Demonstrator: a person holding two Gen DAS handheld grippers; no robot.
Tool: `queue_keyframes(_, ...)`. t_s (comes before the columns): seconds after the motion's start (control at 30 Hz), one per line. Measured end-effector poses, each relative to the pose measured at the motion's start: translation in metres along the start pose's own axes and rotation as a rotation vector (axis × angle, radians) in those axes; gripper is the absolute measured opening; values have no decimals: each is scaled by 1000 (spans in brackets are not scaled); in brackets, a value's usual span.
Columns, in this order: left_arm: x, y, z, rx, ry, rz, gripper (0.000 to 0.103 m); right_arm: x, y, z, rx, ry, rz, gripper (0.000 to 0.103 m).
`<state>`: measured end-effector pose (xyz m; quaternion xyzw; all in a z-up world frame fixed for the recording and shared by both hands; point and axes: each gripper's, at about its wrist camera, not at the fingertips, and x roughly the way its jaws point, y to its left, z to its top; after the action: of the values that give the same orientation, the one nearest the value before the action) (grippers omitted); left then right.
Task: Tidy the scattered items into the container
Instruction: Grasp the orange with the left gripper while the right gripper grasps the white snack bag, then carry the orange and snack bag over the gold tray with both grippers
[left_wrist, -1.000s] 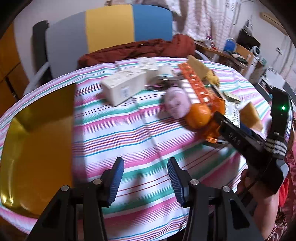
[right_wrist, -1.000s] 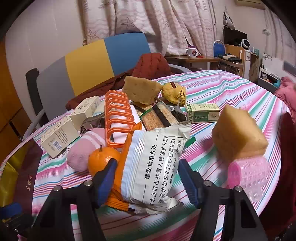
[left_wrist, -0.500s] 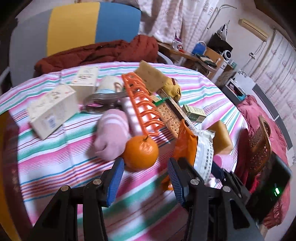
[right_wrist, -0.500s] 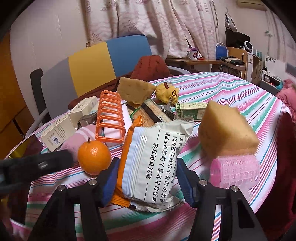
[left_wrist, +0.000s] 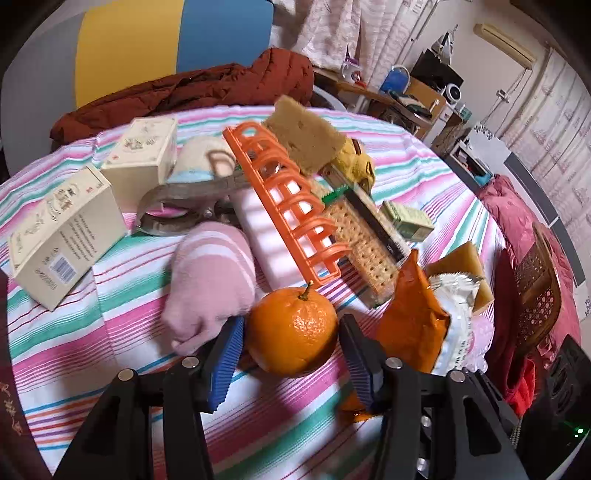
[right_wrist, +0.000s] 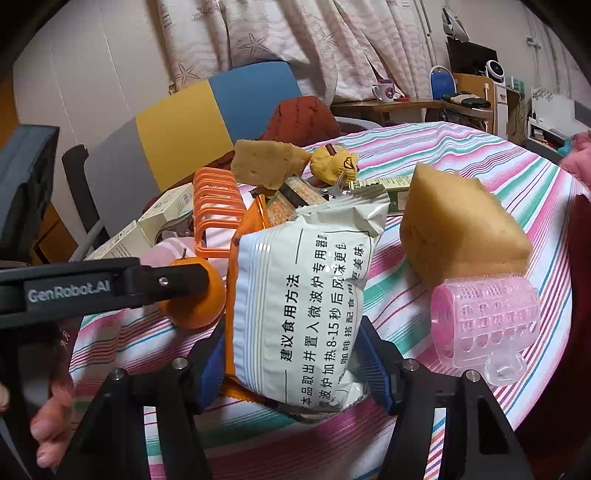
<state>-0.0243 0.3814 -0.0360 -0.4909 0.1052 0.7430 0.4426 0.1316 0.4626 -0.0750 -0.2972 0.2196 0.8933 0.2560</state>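
Straddling the orange (left_wrist: 291, 328) unpinched, left tool (left_wrist: 291, 354) just widened, its arm marked GenRobot.AI, right tool (right_wrist: 295, 365) bracketing Chinese-printed snack bag (right_wrist: 303, 306), grip unclear.

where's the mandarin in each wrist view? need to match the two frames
Left wrist: mandarin sits low centre, on the striped cloth between the left claw's open blue pads, not visibly pressed.
Right wrist: mandarin is left of centre, partly hidden behind the left claw's black finger.
Shared landmark: the orange rack just behind the mandarin in both.
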Motion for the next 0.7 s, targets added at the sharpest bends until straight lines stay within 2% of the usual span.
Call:
queue_keyframes(0.07, 7, 1, -3, 8, 25, -2, 55, 0, 0, 0, -4, -1, 0, 65)
queue_keyframes(0.27, 1, 5, -13, 18, -7, -4, 54, 1, 0, 1, -12, 4, 1, 65)
queue_keyframes(0.37, -9, 10, -21, 24, -19, 15, 54, 1, 1, 1, -17, 9, -2, 64)
queue_keyframes(0.7, -45, 36, -59, -36, -44, 8, 54, -7, 9, -3, -20, 54, 25, 61)
